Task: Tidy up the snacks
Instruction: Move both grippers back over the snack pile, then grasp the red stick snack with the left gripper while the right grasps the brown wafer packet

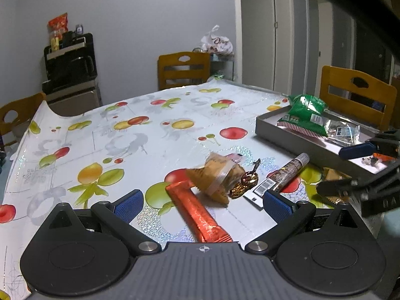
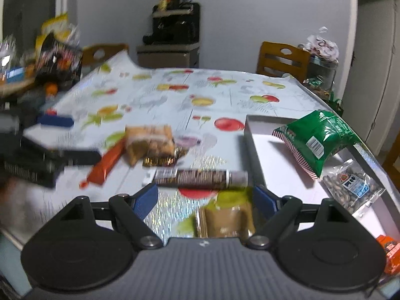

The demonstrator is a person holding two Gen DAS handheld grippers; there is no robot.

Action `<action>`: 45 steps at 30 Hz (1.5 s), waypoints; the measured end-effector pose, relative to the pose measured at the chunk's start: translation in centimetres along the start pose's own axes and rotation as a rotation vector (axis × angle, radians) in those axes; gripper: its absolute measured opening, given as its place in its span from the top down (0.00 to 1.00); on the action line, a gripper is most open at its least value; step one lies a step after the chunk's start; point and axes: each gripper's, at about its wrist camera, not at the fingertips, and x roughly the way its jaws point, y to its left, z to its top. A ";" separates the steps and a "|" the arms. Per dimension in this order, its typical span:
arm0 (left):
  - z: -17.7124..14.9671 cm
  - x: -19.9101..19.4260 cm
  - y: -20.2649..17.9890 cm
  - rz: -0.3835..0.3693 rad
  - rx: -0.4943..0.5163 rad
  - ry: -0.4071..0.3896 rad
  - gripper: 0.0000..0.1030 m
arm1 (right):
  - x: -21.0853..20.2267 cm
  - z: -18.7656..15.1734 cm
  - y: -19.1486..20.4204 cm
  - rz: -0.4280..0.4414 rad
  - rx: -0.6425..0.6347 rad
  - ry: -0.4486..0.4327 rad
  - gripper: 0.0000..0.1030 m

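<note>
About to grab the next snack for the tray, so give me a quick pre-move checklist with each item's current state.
1. Left tool open: ok, pads wide apart, nothing held.
2. Right tool open: ok, empty.
3. Red wrapped bar lined up with the left tool: ok, it lies between the pads.
4. Brown packet under the right tool: ok, but the view is blurred, so alignment cannot tell.
5. Free space in the grey tray: ok; green bag and seed packet sit towards its far side.
6. Tools clear of each other: cannot tell.
</note>
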 end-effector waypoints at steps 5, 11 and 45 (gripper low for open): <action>-0.4 0.7 0.1 -0.008 -0.025 0.024 0.00 | 0.3 -0.7 0.3 0.020 -0.013 0.031 0.18; -0.7 1.1 -0.3 -0.016 -0.030 0.040 0.00 | 1.5 -1.0 -0.3 -0.028 0.022 0.086 0.18; -0.4 5.9 0.7 0.130 -0.156 0.124 0.75 | 2.4 -2.1 1.0 0.061 0.000 0.068 0.24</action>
